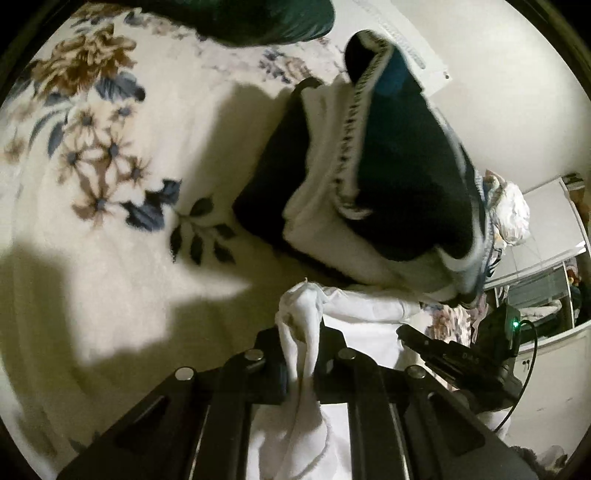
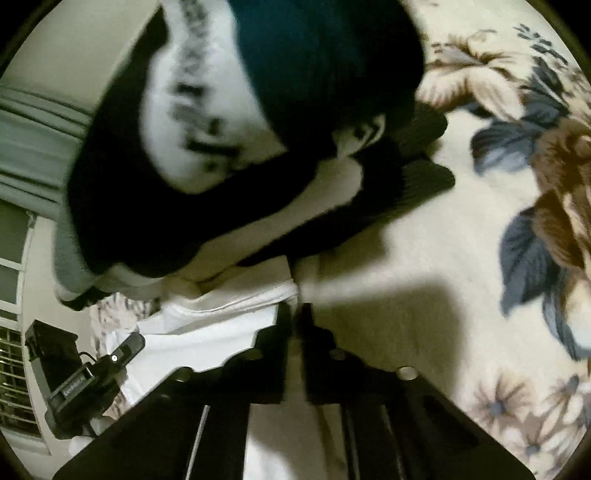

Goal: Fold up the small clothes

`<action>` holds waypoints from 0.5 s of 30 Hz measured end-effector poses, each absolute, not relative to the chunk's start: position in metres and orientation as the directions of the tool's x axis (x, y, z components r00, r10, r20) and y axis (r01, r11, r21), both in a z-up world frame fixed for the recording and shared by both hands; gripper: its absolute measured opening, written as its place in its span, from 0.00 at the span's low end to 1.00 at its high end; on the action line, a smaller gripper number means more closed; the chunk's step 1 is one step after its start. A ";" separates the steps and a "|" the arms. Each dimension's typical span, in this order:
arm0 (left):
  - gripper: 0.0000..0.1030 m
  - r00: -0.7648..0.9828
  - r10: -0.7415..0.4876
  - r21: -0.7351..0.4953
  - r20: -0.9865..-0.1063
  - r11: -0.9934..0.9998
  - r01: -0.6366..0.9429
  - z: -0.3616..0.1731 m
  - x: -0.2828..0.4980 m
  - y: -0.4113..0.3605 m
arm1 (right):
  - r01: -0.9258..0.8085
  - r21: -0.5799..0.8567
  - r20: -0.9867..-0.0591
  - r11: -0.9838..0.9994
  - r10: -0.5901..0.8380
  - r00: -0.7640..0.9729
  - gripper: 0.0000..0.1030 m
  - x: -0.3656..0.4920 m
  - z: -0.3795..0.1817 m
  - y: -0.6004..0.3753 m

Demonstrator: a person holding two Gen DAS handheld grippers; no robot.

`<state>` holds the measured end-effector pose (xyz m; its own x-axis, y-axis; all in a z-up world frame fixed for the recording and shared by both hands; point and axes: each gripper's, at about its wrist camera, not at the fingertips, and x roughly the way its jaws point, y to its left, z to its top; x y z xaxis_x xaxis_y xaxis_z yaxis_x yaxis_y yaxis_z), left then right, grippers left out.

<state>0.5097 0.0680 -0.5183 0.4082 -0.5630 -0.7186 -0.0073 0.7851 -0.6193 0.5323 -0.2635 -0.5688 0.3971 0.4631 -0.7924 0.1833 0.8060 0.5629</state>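
My left gripper (image 1: pixel 300 332) is shut on a bunched corner of a white garment (image 1: pixel 362 332), which hangs down between the fingers. My right gripper (image 2: pixel 297 317) is shut on another edge of the same white garment (image 2: pixel 207 332). The cloth stretches between the two grippers above the bed. The right gripper shows in the left wrist view (image 1: pixel 461 362), and the left gripper shows in the right wrist view (image 2: pixel 85 384). A pile of dark and white clothes (image 1: pixel 388 177) lies just beyond the held garment; it also shows in the right wrist view (image 2: pixel 258 140).
A cream blanket with brown and blue flowers (image 1: pixel 110 147) covers the bed and shows at the right in the right wrist view (image 2: pixel 517 184). A dark green garment (image 1: pixel 258 18) lies at the far edge. A wall and a window (image 2: pixel 14 369) lie beyond the pile.
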 end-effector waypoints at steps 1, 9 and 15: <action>0.07 0.413 -0.570 -0.624 -0.711 0.782 0.005 -0.514 0.507 0.068 | 0.176 0.567 -0.787 0.805 0.465 0.406 0.03 0.529 -0.563 -0.261; 0.07 0.456 -0.559 -0.606 -0.693 0.794 0.051 -0.484 0.491 0.067 | 0.110 0.600 -0.740 0.792 0.497 0.452 0.03 0.499 -0.518 -0.249; 0.07 0.487 -0.554 -0.596 -0.675 0.799 0.083 -0.458 0.458 0.069 | 0.050 0.596 -0.725 0.801 0.511 0.462 0.02 0.461 -0.485 -0.253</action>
<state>0.4579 0.0691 -0.4582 0.4871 -0.5542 -0.6749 0.0833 0.7988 -0.5958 0.4606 -0.2533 -0.4846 0.4623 0.5107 -0.7249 0.0502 0.8011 0.5964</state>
